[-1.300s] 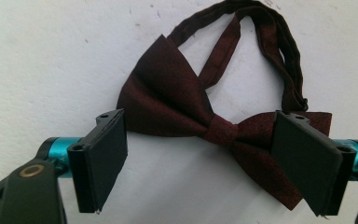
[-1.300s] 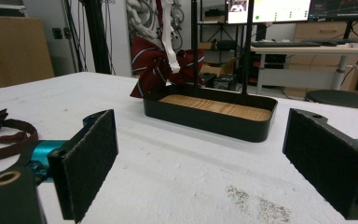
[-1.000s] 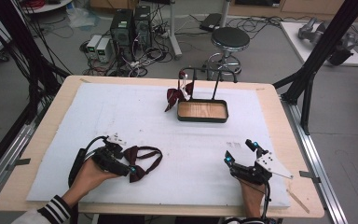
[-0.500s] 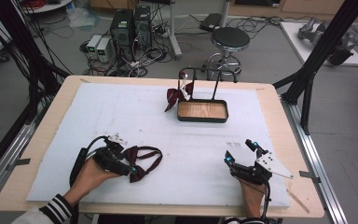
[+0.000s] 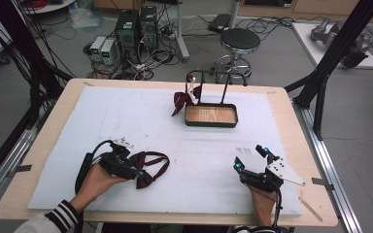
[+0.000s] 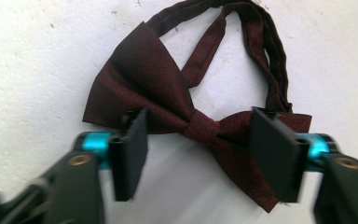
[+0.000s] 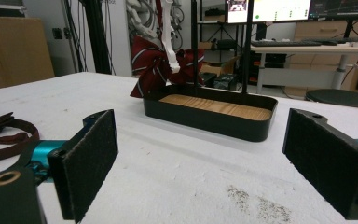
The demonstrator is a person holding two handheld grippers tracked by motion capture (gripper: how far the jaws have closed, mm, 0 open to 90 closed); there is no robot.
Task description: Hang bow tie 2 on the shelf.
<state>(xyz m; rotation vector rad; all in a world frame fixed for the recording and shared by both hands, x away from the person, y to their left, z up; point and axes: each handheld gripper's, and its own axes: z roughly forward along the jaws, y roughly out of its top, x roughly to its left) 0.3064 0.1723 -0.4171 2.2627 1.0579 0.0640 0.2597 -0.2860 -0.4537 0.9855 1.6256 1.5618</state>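
While jaws have been closing, left gripper (image 6: 198, 154) unclenched, bow tie (image 6: 200, 126) knot between them.

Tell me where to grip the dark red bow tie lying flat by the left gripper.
Grip the bow tie at its centre knot, coming straight down from above. It lies flat, and the knot is its narrowest, firmest part. The left gripper, jaws just closing, already straddles it.

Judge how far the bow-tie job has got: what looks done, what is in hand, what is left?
Done: one striped bow tie already hangs on the rack. In hand: the left gripper has just been closing around the dark red bow tie, pads not yet pressing. Left: probably lifting it to the rack. The right gripper rests open.
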